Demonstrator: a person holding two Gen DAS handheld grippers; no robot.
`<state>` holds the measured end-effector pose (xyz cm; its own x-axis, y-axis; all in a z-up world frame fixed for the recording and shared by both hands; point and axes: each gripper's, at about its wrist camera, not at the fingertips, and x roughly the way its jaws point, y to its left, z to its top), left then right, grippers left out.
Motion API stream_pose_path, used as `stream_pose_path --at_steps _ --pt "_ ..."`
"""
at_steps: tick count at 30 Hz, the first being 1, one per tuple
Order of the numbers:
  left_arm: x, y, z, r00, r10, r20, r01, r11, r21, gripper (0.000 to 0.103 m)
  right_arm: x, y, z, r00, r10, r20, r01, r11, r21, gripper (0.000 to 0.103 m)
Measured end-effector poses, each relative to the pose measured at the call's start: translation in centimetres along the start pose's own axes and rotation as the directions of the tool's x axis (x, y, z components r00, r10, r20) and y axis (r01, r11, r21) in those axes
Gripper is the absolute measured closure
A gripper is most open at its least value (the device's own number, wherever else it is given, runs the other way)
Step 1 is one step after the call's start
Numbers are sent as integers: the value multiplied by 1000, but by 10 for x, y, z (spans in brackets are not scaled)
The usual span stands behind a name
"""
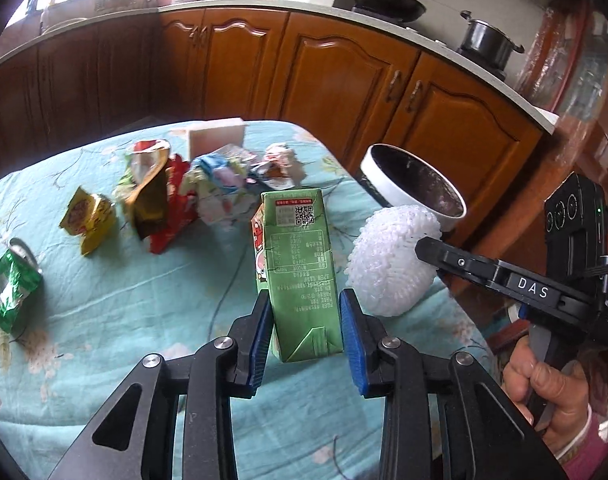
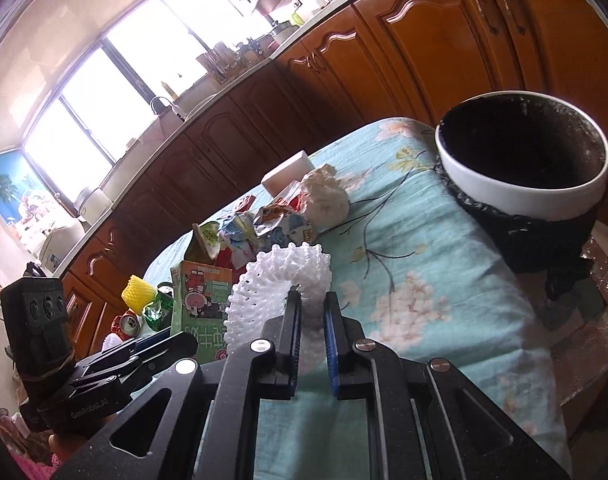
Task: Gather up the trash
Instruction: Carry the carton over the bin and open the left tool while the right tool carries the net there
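- Left gripper [image 1: 306, 322] is clamped on a green carton [image 1: 299, 264], blue pads squeezing its lower sides. The carton looks lifted off the tabletop [image 1: 123, 312] and tilted a bit.
- Right gripper [image 2: 312, 316] is pinched tight on a white foam net [image 2: 281, 284], a bit of the mesh squashed between its pads. From the left wrist view the net [image 1: 388, 256] hangs just right of the carton, with the right gripper's black body coming in from the side.
- A hand [image 1: 552, 392] is wrapped round the right gripper's handle, pink sleeve at the wrist.
- Bin [image 2: 524, 160] with a white rim and black bag sits at the far right edge of the tabletop, near both grippers.
- Rest of the trash is on the teal flowery cloth: a yellow packet [image 1: 88, 218], a green wrapper [image 1: 9, 288], a pile of crumpled wrappers [image 1: 223, 184] and a white box [image 1: 217, 136] behind it.
- Right wrist view also catches a yellow net [image 2: 137, 294] and a red can [image 2: 127, 326] off to the left.
- Wooden kitchen cabinets [image 1: 344, 76] run behind it all.
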<state>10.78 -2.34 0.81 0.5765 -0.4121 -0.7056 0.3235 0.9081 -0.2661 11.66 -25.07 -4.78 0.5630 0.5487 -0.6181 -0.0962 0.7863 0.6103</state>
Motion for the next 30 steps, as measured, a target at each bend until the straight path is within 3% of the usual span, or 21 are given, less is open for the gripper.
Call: stream_pose_path --at_steps 14,23,30 --pt "52 -54 43 994 -103 -35 107 983 146 72 -63 -73 36 975 -175 136 162 982 98 92" --pt "104 -80 100 988 -132 -75 144 969 199 72 -75 -107 77 946 -269 183 253 962 105 92" --pt "155 -105 145 978 -161 -131 187 958 219 72 -65 -128 109 928 -331 172 321 943 85 92"
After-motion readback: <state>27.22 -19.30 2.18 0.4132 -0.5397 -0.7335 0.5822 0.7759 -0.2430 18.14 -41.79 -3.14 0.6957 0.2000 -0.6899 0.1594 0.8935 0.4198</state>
